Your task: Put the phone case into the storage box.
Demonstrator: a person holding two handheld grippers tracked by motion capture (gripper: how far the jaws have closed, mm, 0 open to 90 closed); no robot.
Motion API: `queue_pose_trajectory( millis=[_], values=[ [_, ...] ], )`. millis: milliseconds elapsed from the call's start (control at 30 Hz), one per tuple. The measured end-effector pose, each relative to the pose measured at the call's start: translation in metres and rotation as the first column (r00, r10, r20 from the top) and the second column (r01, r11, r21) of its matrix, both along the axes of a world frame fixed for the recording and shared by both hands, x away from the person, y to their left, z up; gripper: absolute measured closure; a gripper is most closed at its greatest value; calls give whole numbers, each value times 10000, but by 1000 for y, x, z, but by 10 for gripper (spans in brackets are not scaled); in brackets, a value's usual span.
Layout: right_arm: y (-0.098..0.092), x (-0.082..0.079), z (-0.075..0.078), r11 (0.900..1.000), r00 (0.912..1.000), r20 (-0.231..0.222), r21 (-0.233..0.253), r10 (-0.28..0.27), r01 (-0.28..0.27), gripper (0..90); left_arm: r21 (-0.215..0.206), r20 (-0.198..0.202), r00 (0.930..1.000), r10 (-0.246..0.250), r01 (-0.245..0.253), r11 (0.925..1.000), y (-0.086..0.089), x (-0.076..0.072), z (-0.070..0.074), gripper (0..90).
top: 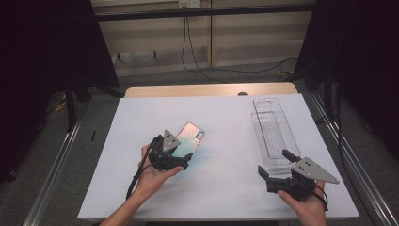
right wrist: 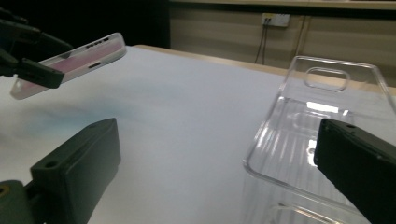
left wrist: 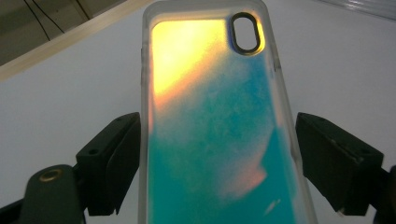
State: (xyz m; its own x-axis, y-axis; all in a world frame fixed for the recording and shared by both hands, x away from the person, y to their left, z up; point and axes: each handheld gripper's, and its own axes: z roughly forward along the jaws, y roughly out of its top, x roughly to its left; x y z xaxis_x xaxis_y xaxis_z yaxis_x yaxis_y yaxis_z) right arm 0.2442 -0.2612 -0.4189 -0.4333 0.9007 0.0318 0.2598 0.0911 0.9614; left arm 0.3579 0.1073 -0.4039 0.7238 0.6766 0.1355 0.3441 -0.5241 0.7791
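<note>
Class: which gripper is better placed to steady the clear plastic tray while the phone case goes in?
Right. The right gripper sits open at the tray's near end; the left gripper is shut on the phone case, lifted off the table.

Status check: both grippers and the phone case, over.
Left gripper shut on phone case, lifted off the table. Right gripper open at clear plastic tray. Nothing between.

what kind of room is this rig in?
Likely a lab recording station: white table sheet, black curtains at both sides, and cables running down to the floor behind.
</note>
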Motion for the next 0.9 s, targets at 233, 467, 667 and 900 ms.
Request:
queue_pose_trajectory(
  millis=[233, 467, 667, 900],
  values=[
    [8, 16, 14, 9987, 9988, 11, -109, 497, -497, 15, 68, 76, 9999, -148, 148, 9999, -6, -4, -2, 171],
    [29, 34, 15, 9971, 9972, -236, -255, 714, -720, 18, 218, 280, 9993, -240, 234, 9995, -10, -7, -3, 171],
    [36, 41, 18, 9954, 9939, -548, -49, 956, -960, 32, 249, 554, 9983, -160, 146, 9996, -11, -10, -1, 171],
    [58, 52, 13, 9893, 9836, -1210, -419, 1335, -1395, 83, 446, 691, 9966, -449, 419, 9981, -17, -14, -2, 171]
  ],
)
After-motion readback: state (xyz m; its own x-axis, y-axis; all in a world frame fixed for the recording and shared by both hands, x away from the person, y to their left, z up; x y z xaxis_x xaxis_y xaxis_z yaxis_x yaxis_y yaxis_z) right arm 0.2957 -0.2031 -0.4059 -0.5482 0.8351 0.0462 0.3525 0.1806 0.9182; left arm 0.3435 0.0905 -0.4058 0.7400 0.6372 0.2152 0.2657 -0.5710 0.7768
